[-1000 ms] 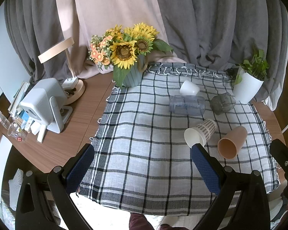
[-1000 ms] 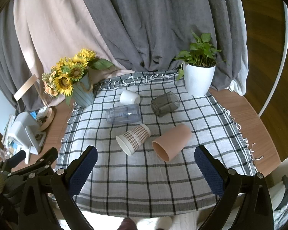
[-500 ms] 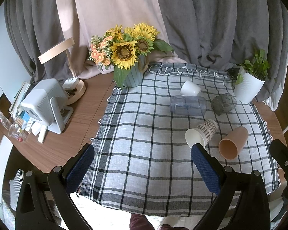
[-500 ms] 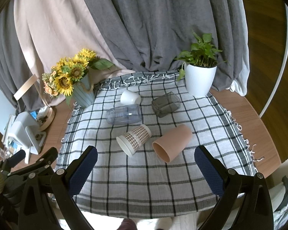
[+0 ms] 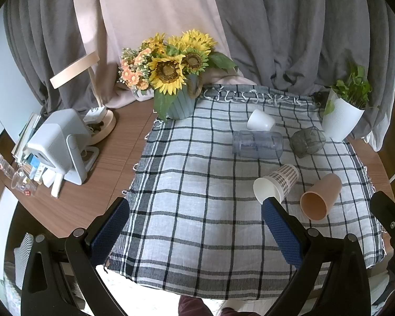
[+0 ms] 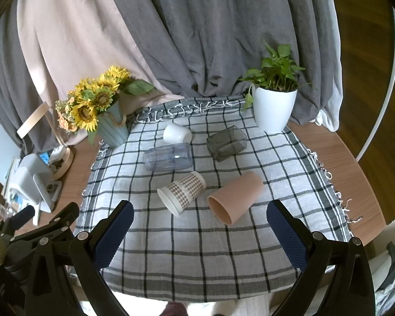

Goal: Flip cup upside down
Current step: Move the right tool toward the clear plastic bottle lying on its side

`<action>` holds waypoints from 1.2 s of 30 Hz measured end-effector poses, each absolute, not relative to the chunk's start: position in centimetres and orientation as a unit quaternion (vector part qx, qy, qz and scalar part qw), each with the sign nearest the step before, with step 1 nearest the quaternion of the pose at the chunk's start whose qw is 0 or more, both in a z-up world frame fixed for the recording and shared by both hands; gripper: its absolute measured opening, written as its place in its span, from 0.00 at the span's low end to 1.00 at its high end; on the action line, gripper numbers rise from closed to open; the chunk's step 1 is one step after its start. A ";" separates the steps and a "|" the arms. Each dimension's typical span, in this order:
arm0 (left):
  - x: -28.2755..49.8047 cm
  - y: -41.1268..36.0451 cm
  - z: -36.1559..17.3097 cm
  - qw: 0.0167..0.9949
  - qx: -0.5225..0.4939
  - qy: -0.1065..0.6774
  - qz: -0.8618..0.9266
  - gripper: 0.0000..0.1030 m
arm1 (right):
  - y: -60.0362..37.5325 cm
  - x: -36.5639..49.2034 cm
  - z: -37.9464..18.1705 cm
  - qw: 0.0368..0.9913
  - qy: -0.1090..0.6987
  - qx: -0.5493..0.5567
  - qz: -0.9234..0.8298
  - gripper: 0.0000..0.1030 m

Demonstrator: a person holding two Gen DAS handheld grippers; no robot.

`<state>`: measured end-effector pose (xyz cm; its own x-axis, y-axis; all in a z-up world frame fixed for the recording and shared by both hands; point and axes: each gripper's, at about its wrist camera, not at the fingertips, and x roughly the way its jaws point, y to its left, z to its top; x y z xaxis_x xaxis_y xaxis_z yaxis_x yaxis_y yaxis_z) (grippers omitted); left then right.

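Note:
Several cups lie on their sides on a checked cloth [image 6: 197, 250]: a peach cup [image 6: 235, 197] [image 5: 320, 196], a houndstooth paper cup [image 6: 181, 193] [image 5: 276, 183], a clear blue tumbler [image 6: 168, 156] [image 5: 257, 144], a smoky grey glass [image 6: 226, 143] [image 5: 306, 141] and a small white cup [image 6: 177, 133] [image 5: 260, 120]. My left gripper [image 5: 194, 227] is open and empty above the cloth's near edge. My right gripper [image 6: 200, 230] is open and empty, just short of the peach and paper cups.
A sunflower vase [image 5: 180, 100] stands at the cloth's far left corner and a white potted plant [image 6: 273, 108] at the far right. A white device [image 5: 59, 144], a lamp base [image 5: 101, 125] and small clutter sit on the wooden table to the left. Curtains hang behind.
Both grippers have drifted very slightly; the scene sits a touch lower in the views. No cup has moved.

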<state>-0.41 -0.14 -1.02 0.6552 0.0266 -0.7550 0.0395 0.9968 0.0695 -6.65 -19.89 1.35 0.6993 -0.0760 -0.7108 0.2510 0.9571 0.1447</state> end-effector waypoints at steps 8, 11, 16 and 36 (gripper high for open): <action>0.5 0.3 -2.6 0.897 0.022 0.441 0.010 1.00 | -20.1 -5.6 0.9 0.912 0.387 0.110 -0.082 0.99; 1.1 0.7 -3.4 0.890 -0.004 0.455 0.031 1.00 | -20.5 -4.5 0.6 0.910 0.397 0.099 -0.071 0.99; 3.2 -0.4 -4.8 0.869 -0.031 0.489 0.065 1.00 | -21.1 -0.5 -0.1 0.895 0.440 0.065 -0.020 0.98; 10.5 0.8 -11.6 0.792 -0.175 0.543 0.219 1.00 | -14.4 17.5 -4.7 0.781 0.569 -0.210 0.151 0.97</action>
<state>10.47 0.84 -11.65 0.3146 0.1567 -0.9362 -0.5368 0.8428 -0.0394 17.51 -14.36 -4.70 0.3073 -0.0030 -0.9516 -0.4746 0.8663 -0.1560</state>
